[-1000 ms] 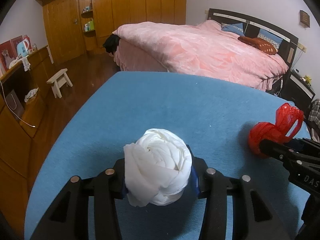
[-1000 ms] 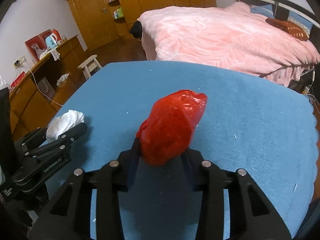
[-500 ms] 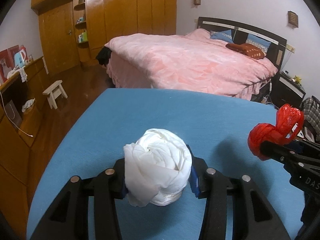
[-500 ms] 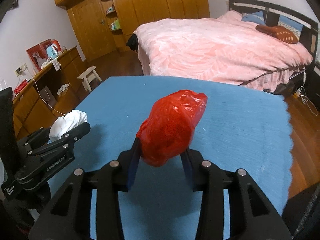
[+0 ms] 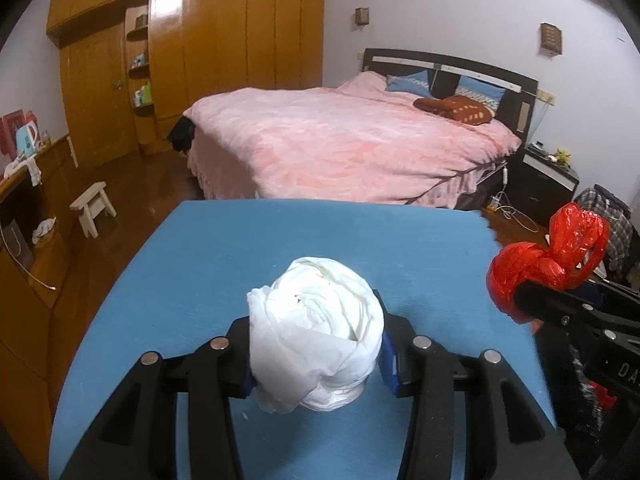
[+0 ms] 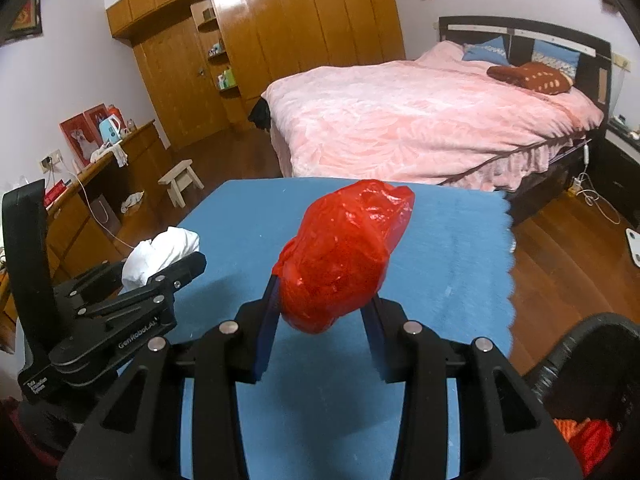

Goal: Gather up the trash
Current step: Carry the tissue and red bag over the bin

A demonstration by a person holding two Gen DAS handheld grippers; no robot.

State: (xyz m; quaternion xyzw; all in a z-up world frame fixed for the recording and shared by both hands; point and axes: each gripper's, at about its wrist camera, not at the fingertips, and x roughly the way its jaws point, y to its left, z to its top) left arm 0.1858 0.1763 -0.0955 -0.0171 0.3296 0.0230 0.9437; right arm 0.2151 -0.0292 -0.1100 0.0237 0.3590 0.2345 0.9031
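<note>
Left tongs: the left tongs (image 5: 316, 354) are clamped partway closed on a white wad of plastic (image 5: 316, 336), which is pressed between the two blue pads (image 5: 389, 364).
White wad: it is held clear above the blue surface (image 5: 320, 248); from the right wrist view it is seen at the left, gripped by the left tongs (image 6: 160, 276), as a crumpled white wad (image 6: 160, 250).
Right tongs: the right tongs (image 6: 320, 336) are closed partway on a red plastic bag (image 6: 344, 256), which is pinched at its lower end between the fingers.
Red bag: it is carried above the blue surface (image 6: 448, 248), its upper end pointed toward the bed; from the left wrist view it is seen at the right edge (image 5: 548, 260), with a loop of red film standing above the black finger.
Surface: a blue cloth-covered top with a scalloped right edge is seen under both pairs of tongs.
Bin: a black bin rim (image 6: 580, 344) is seen at the lower right of the right wrist view, just beside the surface, with something red-orange inside.
Room: a bed with a pink cover (image 5: 352, 140), a wooden wardrobe (image 5: 224, 48) and a small white stool (image 5: 92, 208) are seen beyond the surface.
</note>
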